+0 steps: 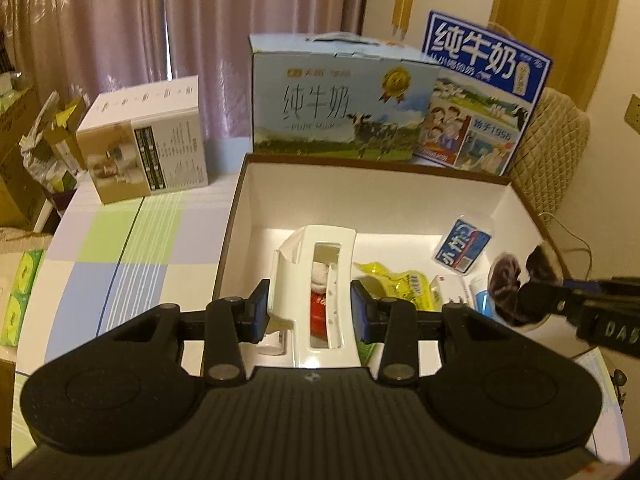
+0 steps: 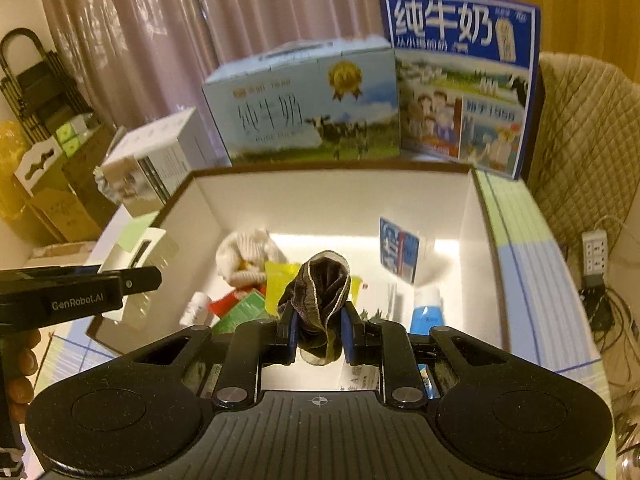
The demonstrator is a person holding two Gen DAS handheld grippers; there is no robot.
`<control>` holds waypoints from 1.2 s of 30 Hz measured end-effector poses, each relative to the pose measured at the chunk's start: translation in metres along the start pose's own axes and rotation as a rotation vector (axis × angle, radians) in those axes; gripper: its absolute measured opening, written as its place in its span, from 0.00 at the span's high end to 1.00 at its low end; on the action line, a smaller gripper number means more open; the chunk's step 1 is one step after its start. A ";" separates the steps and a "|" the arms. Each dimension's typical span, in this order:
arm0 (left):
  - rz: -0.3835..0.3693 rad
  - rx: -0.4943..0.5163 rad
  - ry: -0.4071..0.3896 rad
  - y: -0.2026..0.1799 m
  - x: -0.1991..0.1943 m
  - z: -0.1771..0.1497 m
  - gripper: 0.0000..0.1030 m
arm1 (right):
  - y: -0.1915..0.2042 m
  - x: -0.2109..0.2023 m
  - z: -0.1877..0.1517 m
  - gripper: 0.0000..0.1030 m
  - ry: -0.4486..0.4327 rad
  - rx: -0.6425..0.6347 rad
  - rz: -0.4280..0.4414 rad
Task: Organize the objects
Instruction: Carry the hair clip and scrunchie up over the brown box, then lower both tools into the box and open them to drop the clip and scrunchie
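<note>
My left gripper (image 1: 308, 310) is shut on a white plastic holder (image 1: 320, 256) with a long slot, held over the near left part of an open white-lined box (image 1: 360, 188). My right gripper (image 2: 318, 336) is shut on a dark, crumpled sock (image 2: 320, 292) above the box (image 2: 332, 200). In the box lie a plush toy (image 2: 248, 252), a yellow packet (image 2: 284, 276), a blue pack (image 2: 400, 248), a blue tube (image 2: 428, 312) and a small white bottle (image 2: 196, 308). The left wrist view shows the sock (image 1: 508, 280) and the right gripper (image 1: 528, 300) at the right edge.
Two milk cartons (image 1: 340, 100) (image 1: 480, 92) stand behind the box, and a white carton (image 1: 148, 140) sits to the left on the checked tablecloth (image 1: 120, 260). A quilted chair back (image 2: 580, 140) stands at the right, with a power strip (image 2: 596, 252) and cables below it.
</note>
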State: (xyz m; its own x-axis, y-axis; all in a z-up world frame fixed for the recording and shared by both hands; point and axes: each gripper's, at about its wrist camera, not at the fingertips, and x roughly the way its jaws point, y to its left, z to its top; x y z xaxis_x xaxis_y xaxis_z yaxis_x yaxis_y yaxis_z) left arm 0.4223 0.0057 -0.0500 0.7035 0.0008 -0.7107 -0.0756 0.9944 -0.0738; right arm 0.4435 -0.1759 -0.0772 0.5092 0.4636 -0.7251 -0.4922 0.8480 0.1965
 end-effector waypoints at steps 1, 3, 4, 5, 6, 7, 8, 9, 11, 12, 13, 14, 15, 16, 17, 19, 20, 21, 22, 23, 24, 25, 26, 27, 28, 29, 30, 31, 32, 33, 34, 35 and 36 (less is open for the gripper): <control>0.002 -0.003 0.007 0.001 0.004 0.000 0.66 | 0.000 0.003 -0.001 0.83 0.008 0.001 0.000; 0.005 -0.005 0.016 0.002 0.010 -0.001 0.66 | -0.002 0.011 -0.002 0.83 0.024 0.004 -0.003; 0.008 -0.004 0.022 0.002 0.013 -0.001 0.66 | -0.002 0.015 -0.003 0.83 0.035 0.005 -0.003; 0.011 -0.004 0.027 0.003 0.016 -0.002 0.66 | -0.002 0.019 -0.003 0.83 0.043 0.006 -0.004; 0.013 -0.007 0.032 0.003 0.018 -0.003 0.66 | -0.002 0.023 -0.005 0.83 0.053 0.006 -0.006; 0.015 -0.009 0.036 0.004 0.020 -0.003 0.66 | -0.002 0.026 -0.007 0.83 0.063 0.005 -0.009; 0.016 -0.013 0.040 0.005 0.023 -0.003 0.66 | -0.001 0.029 -0.008 0.83 0.071 0.005 -0.009; 0.017 -0.016 0.044 0.006 0.025 -0.004 0.66 | 0.000 0.032 -0.009 0.83 0.078 0.005 -0.007; 0.021 -0.020 0.049 0.008 0.028 -0.005 0.66 | 0.001 0.037 -0.011 0.83 0.091 0.003 -0.008; 0.024 -0.019 0.052 0.008 0.030 -0.006 0.66 | 0.001 0.039 -0.011 0.83 0.097 0.001 -0.008; 0.026 -0.017 0.054 0.008 0.031 -0.006 0.66 | 0.001 0.041 -0.012 0.83 0.101 0.003 -0.007; 0.027 -0.015 0.056 0.007 0.032 -0.007 0.66 | 0.001 0.042 -0.012 0.83 0.106 0.006 -0.009; 0.026 -0.013 0.057 0.007 0.032 -0.007 0.66 | 0.001 0.044 -0.013 0.83 0.110 0.008 -0.009; 0.026 -0.011 0.060 0.006 0.033 -0.008 0.66 | 0.001 0.046 -0.013 0.83 0.114 0.009 -0.007; 0.026 -0.009 0.062 0.006 0.034 -0.008 0.66 | 0.001 0.047 -0.014 0.83 0.122 0.009 -0.005; 0.026 -0.007 0.066 0.005 0.035 -0.009 0.66 | 0.002 0.052 -0.014 0.83 0.135 0.006 -0.002; 0.027 -0.007 0.068 0.005 0.035 -0.010 0.65 | 0.003 0.054 -0.015 0.83 0.140 0.006 -0.003; 0.028 -0.008 0.069 0.005 0.035 -0.010 0.65 | 0.003 0.056 -0.016 0.83 0.146 0.007 -0.005; 0.028 -0.008 0.071 0.006 0.035 -0.010 0.65 | 0.003 0.058 -0.017 0.82 0.155 0.007 -0.006; 0.030 -0.009 0.071 0.006 0.035 -0.010 0.65 | 0.003 0.061 -0.017 0.82 0.162 0.011 -0.008; 0.031 -0.010 0.072 0.006 0.036 -0.010 0.65 | 0.002 0.063 -0.018 0.82 0.167 0.018 -0.012; 0.032 -0.011 0.074 0.007 0.036 -0.010 0.65 | 0.001 0.065 -0.018 0.82 0.173 0.027 -0.014; 0.032 -0.012 0.076 0.008 0.037 -0.010 0.66 | 0.000 0.067 -0.018 0.82 0.181 0.038 -0.016; 0.033 -0.013 0.078 0.008 0.038 -0.011 0.65 | -0.002 0.070 -0.018 0.80 0.190 0.053 -0.021; 0.034 -0.012 0.081 0.008 0.038 -0.011 0.66 | -0.004 0.071 -0.018 0.74 0.193 0.066 -0.024; 0.035 -0.013 0.084 0.009 0.039 -0.011 0.66 | -0.006 0.072 -0.018 0.70 0.194 0.077 -0.029; 0.035 -0.014 0.087 0.009 0.040 -0.012 0.65 | -0.008 0.072 -0.018 0.57 0.191 0.087 -0.029; 0.036 -0.017 0.090 0.010 0.041 -0.012 0.65 | -0.009 0.071 -0.018 0.46 0.185 0.097 -0.028; 0.036 -0.019 0.092 0.010 0.041 -0.012 0.66 | -0.010 0.070 -0.017 0.44 0.175 0.105 -0.026; 0.035 -0.019 0.095 0.011 0.042 -0.012 0.66 | -0.012 0.068 -0.017 0.44 0.166 0.113 -0.022; 0.034 -0.021 0.099 0.011 0.043 -0.012 0.66 | -0.013 0.066 -0.016 0.44 0.158 0.125 -0.017; 0.033 -0.022 0.102 0.011 0.043 -0.013 0.66 | -0.014 0.065 -0.015 0.44 0.153 0.133 -0.015; 0.032 -0.022 0.105 0.012 0.044 -0.013 0.66 | -0.014 0.064 -0.014 0.44 0.150 0.139 -0.014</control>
State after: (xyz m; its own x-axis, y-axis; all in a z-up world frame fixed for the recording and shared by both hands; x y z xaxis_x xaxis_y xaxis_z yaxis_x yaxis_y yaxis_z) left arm 0.4433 0.0160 -0.0912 0.6230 0.0204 -0.7819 -0.1133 0.9915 -0.0643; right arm 0.4734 -0.1618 -0.1358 0.3991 0.4166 -0.8168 -0.3779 0.8864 0.2674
